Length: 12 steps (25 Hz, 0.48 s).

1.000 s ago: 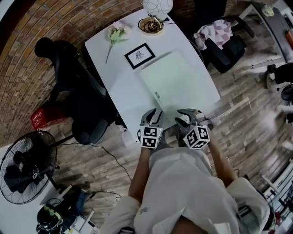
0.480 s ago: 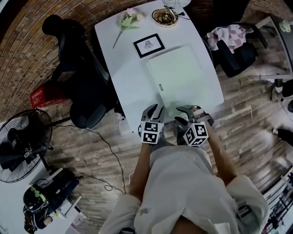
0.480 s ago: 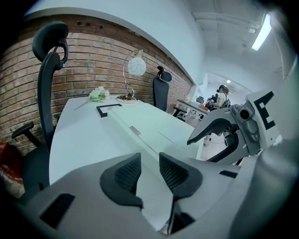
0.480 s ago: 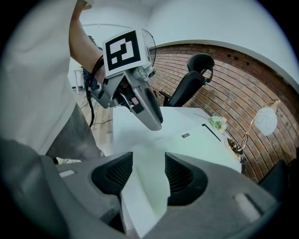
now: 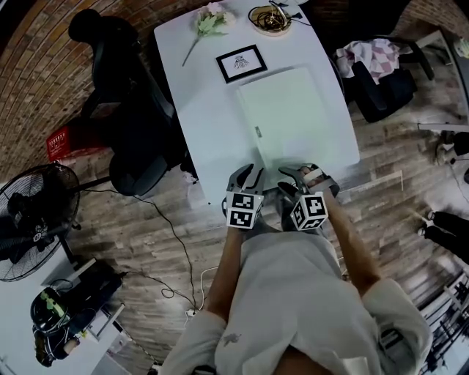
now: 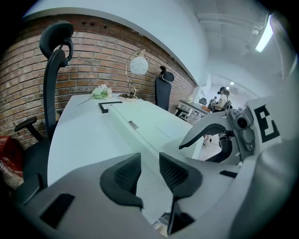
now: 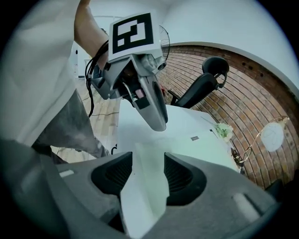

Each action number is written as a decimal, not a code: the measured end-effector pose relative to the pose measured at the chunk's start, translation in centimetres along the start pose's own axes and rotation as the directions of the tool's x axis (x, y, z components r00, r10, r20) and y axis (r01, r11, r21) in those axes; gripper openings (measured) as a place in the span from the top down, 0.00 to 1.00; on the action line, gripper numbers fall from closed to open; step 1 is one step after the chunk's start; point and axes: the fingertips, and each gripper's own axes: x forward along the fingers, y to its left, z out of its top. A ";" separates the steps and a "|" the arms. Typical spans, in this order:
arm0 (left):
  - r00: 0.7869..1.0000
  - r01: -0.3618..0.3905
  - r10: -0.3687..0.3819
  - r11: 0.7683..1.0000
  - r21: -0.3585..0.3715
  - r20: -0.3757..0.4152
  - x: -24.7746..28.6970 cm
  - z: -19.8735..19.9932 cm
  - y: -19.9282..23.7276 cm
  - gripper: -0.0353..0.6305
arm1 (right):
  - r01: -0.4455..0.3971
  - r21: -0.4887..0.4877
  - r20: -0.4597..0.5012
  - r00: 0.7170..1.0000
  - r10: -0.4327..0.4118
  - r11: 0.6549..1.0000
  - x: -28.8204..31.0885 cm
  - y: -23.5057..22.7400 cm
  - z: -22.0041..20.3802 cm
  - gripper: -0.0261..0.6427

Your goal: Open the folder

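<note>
Folder (image 5: 289, 110) between right hand-held gripper's (image 7: 148, 172) just-widened jaws, its view alone; left hand-held gripper (image 6: 150, 171) apart.

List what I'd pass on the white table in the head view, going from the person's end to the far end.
folder → framed picture → lamp base

L tool (image 5: 249, 176), R tool (image 5: 297, 173) side by side, nosed down; jaws apart, R's just opening, nothing gripped.
</note>
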 end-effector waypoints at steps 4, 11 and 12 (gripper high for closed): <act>1.000 0.001 -0.001 1.000 0.006 0.000 0.1 -0.5 -0.1 0.76 | 0.020 -0.043 -0.014 1.000 -0.020 0.999 0.6 0.3 -0.3 0.68; 1.000 0.017 -0.017 1.000 0.025 -0.007 0.2 -0.8 -0.3 0.76 | 0.004 -0.023 -0.015 1.000 -0.004 1.000 0.7 0.6 -0.3 0.80; 1.000 0.019 -0.019 0.999 0.028 -0.003 0.2 -0.7 -0.3 0.76 | -0.006 -0.010 -0.009 1.000 0.006 1.000 0.6 0.6 -0.2 0.82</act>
